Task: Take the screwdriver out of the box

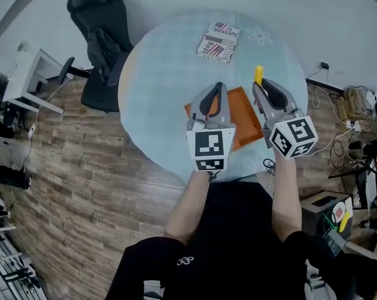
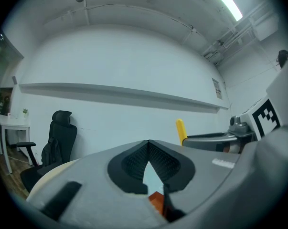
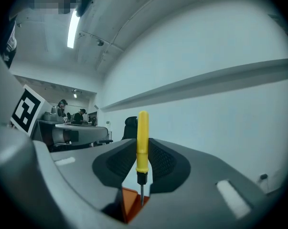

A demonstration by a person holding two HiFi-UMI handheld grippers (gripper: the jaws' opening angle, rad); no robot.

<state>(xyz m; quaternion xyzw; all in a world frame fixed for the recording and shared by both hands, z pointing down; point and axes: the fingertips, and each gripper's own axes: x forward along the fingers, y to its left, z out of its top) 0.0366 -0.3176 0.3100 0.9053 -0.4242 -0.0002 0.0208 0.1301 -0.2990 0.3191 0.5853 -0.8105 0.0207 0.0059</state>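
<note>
Holding the screwdriver [image 3: 142,142] upright, the right gripper [image 1: 261,85] is seen above the box [image 1: 241,108].
A slim yellow handle, a black collar and a thin metal shaft pointing down are shown. The handle is pinched between the part-closed jaws, its top standing past their tips. The orange box lies below both grippers; only its plain orange is seen. The left gripper [image 2: 148,144], just beside the right one, is closed tip to tip, with nothing held.

- Head: high up, steeply down on table [image 1: 157,86].
- Gripper views: level, close along own jaws, facing wall [image 2: 134,66].
- Shared by all: chair [image 1: 104,42], box [image 1: 241,114].
</note>
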